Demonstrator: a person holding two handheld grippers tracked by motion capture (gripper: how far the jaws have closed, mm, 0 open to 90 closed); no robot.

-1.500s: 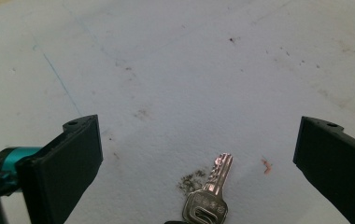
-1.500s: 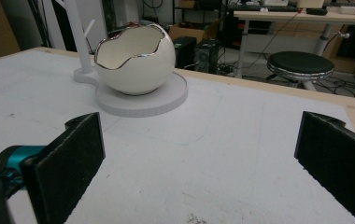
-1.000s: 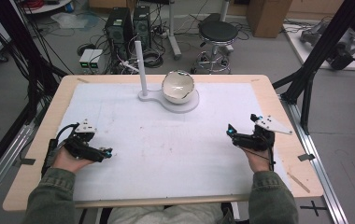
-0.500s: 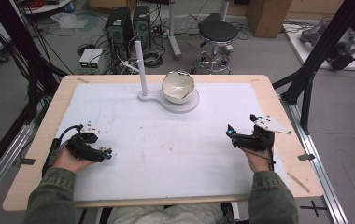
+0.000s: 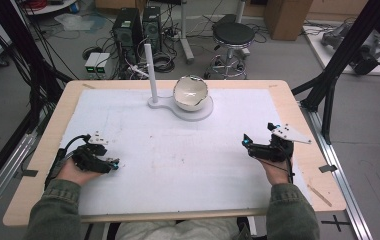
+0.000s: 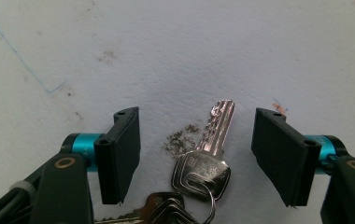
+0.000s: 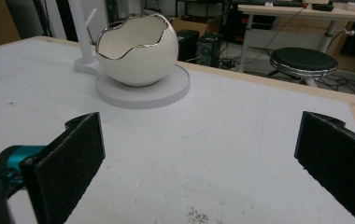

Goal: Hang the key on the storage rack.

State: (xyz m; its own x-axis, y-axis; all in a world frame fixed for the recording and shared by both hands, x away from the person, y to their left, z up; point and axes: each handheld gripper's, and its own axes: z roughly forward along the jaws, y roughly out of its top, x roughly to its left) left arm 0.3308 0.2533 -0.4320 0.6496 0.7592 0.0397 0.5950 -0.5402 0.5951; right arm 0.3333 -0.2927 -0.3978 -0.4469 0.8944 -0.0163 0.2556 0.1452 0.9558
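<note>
A silver key [image 6: 204, 168] on a ring lies flat on the white mat, with more keys [image 6: 164, 209] bunched below it. My left gripper [image 6: 196, 122] points down over them, one jaw on each side of the key. The jaws have just been closing, and a gap remains on both sides. In the high view the left gripper [image 5: 109, 163] rests at the mat's near left. My right gripper [image 5: 258, 136] rests at the near right, and its jaws [image 7: 203, 144] stand wide open with nothing between them.
A white eggshell-shaped bowl [image 5: 190, 92] with a silver rim sits on a round white base [image 5: 198, 114] at the back middle, also seen in the right gripper view as the bowl [image 7: 136, 49]. A white post [image 5: 150, 70] rises beside it. The wooden table edge [image 5: 38, 150] frames the mat.
The left gripper's jaws have drawn closer together over the keys. Both hands stay where they were, and the right gripper looks the same.
</note>
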